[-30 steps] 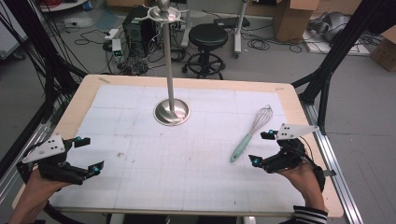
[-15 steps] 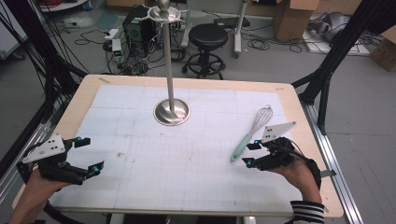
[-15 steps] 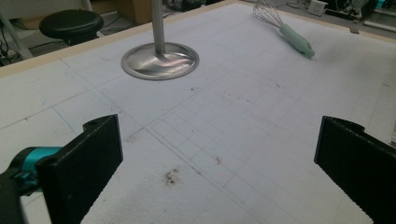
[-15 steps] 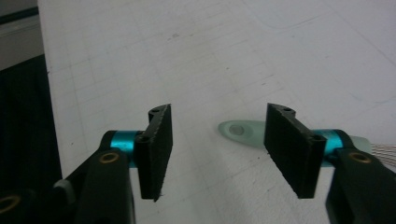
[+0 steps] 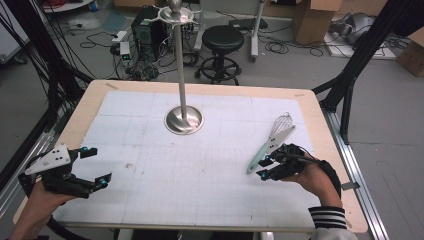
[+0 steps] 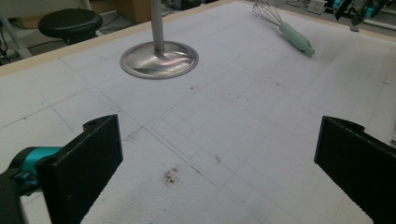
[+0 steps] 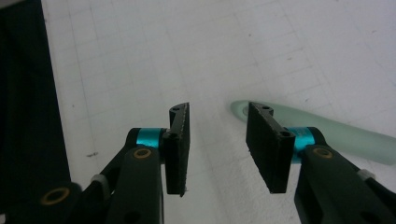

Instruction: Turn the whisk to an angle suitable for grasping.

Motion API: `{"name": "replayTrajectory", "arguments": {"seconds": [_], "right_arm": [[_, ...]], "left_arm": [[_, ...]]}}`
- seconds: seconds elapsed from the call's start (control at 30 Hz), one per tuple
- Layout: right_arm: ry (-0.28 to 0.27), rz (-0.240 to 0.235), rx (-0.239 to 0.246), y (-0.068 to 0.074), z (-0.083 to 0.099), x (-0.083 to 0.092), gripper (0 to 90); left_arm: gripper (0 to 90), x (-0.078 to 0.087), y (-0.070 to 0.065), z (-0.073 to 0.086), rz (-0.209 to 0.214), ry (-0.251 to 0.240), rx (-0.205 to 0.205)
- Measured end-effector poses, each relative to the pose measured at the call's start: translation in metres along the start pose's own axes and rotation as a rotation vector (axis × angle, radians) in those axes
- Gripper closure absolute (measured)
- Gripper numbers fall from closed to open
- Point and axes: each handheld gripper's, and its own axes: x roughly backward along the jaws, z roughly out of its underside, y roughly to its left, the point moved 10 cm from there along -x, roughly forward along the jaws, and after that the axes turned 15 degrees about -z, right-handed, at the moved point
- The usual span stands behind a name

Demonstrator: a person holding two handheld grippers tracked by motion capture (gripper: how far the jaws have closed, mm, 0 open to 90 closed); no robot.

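Right gripper (image 7: 217, 140) closing, half-open, empty; its view shows whisk (image 7: 327, 128) handle beside, not between

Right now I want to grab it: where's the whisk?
In the high view the whisk lies on the table's right side, right of the steel stand, its green handle just beside the right gripper.

A pale mint-green handle is seen on the whisk (image 5: 268, 146), with silvery wires at its head. Black jaws with teal-blue collars are shown on the right tongs (image 7: 217, 144) and the left tongs (image 6: 215, 163). The counter (image 5: 200, 165) is covered in white, faintly gridded, brown-speckled; the stand (image 5: 183, 119) gleams silver.
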Motion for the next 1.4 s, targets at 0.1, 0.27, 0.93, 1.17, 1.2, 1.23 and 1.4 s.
{"name": "replayTrajectory", "arguments": {"seconds": [0.1,0.27,0.93,1.17,1.2,1.23,1.4], "right_arm": [[0.039,-0.005,-0.003,-0.001,0.0,-0.003,67.2],[0.09,-0.006,-0.013,-0.004,0.002,-0.013,76.6],[0.274,0.005,-0.136,-0.022,0.012,-0.05,89.8],[0.292,0.013,-0.144,-0.025,0.012,-0.055,89.9],[0.293,0.019,-0.15,-0.025,0.012,-0.055,89.9],[0.293,0.017,-0.151,-0.026,0.011,-0.056,89.8],[0.3,0.02,-0.154,-0.027,0.011,-0.057,89.8]], "left_arm": [[1.7,0.0,0.0,0.0,0.0,0.0,-0.001],[1.7,0.0,-0.001,0.0,0.005,-0.001,-0.008],[1.7,0.0,-0.001,0.0,0.005,-0.001,-0.004],[1.7,0.0,-0.001,0.0,0.006,-0.002,-0.006],[1.7,0.0,-0.001,0.0,0.006,-0.002,-0.005],[1.7,0.0,-0.001,0.0,0.006,-0.002,-0.003],[1.7,0.0,-0.001,0.0,0.007,0.0,-0.004]]}}
